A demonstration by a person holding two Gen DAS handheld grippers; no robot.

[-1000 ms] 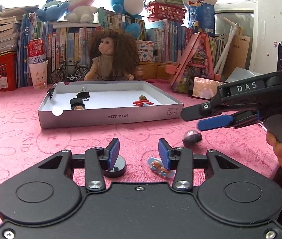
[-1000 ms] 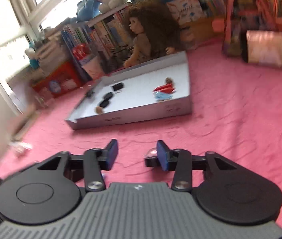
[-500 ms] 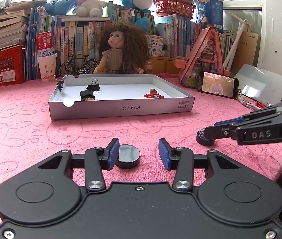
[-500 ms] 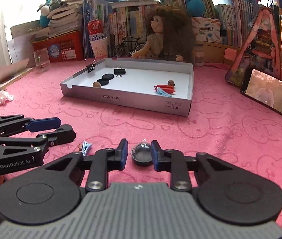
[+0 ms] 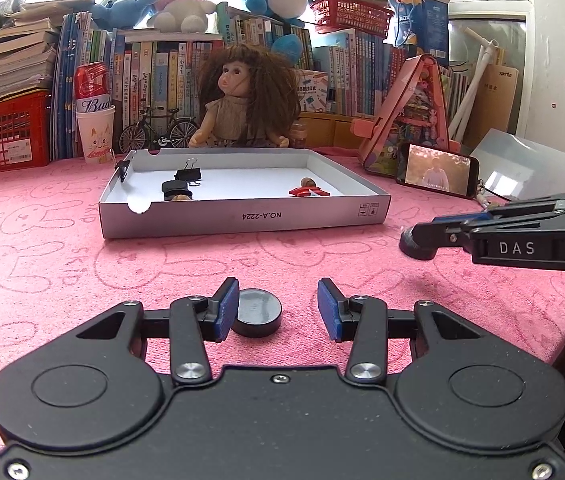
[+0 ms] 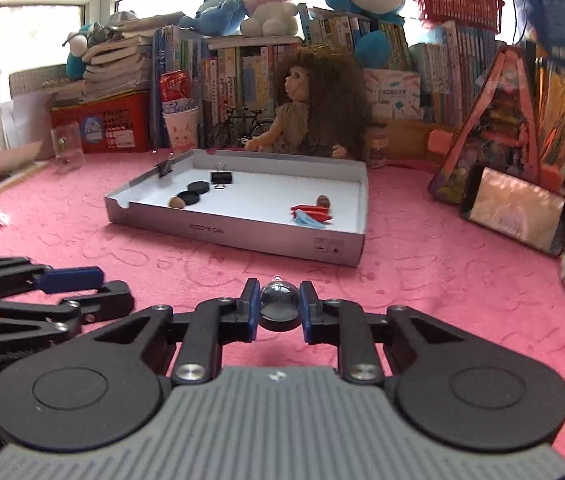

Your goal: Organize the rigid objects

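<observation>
My left gripper is open, and a black round disc lies on the pink cloth between its fingers, against the left pad. My right gripper is shut on a small dark glass dome ornament, held just above the cloth. From the left wrist view the right gripper reaches in from the right with the ornament at its tip. The white shallow box stands ahead, holding black discs, a binder clip, nuts and red and blue clips.
A doll, a toy bicycle, books and plush toys stand behind the box. A phone leans at the right by a pink stand. A cup with a can and a red crate stand at the left.
My right gripper has closed on the dome ornament and lifted it slightly. My left gripper has settled around the black disc, still open. Both views have steadied facing the box.
</observation>
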